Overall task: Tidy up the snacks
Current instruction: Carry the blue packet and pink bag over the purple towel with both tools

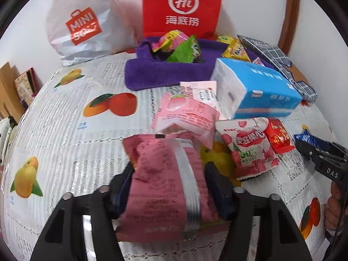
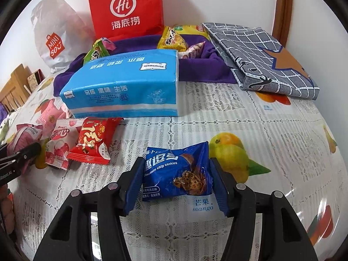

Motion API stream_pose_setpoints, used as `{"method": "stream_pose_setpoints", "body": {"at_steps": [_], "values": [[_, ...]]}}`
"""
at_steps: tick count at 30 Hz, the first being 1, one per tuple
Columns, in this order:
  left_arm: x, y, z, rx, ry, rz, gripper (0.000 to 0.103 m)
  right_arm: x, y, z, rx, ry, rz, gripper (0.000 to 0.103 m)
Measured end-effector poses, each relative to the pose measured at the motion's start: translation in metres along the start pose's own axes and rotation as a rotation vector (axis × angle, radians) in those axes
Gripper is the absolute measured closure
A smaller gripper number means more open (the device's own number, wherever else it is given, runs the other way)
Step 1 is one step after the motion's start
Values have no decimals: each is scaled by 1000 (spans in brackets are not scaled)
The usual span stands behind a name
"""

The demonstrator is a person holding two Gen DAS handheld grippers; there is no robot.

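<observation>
A dark pink snack packet (image 1: 165,187), blurred, sits between the jaws of my left gripper (image 1: 169,165); a sliver of tablecloth shows beside the right pad, so the jaws stand open. My right gripper (image 2: 176,159) stands open around a blue chocolate chip cookie packet (image 2: 176,174) that rests on the tablecloth (image 2: 217,113). More packets lie between the two grippers: a pale pink peach one (image 1: 187,117), a strawberry one (image 1: 250,148) and a red one (image 2: 91,141). A purple towel (image 1: 165,71) at the back holds green (image 1: 184,50) and yellow (image 2: 171,40) snacks.
A blue tissue pack (image 2: 124,87) lies in front of the towel. A red paper bag (image 2: 126,8) and a white plastic bag (image 1: 82,21) stand against the wall. A folded grey checked cloth (image 2: 261,58) lies at the back right. A hand (image 1: 332,213) holds the right gripper.
</observation>
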State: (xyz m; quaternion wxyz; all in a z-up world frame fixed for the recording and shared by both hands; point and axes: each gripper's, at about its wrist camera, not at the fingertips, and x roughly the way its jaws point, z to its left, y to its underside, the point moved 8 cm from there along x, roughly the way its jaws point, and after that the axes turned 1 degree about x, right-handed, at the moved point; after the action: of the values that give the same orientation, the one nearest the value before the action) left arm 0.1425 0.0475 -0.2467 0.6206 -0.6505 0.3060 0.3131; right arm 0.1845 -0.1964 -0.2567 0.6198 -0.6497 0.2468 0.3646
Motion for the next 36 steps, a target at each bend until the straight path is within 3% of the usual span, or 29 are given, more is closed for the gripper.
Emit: {"method": "stream_pose_setpoints", "body": {"at_steps": [6,9,13,16,25,36], "values": [[0,-1,0,-6,-2,-2,40,0,0,1,-1,-7,1,42],[-2,-1,7,-34,-16,-12,52,-1,0,2,-2,-5,-1,42],[-5,-1,12,-69,11,-14,56,-1,1,1,3,-2,-5,43],[-10,0,13,-87,32,9,57,-3,1,-3,20,1,-11,49],[-45,-15,10,-87,40,-27,58,-11,-3,-7,32,2,-32,56],[-74,-51,-6,-95,132,-54,58,-54,-36,-1,45,-31,-94,57]]}}
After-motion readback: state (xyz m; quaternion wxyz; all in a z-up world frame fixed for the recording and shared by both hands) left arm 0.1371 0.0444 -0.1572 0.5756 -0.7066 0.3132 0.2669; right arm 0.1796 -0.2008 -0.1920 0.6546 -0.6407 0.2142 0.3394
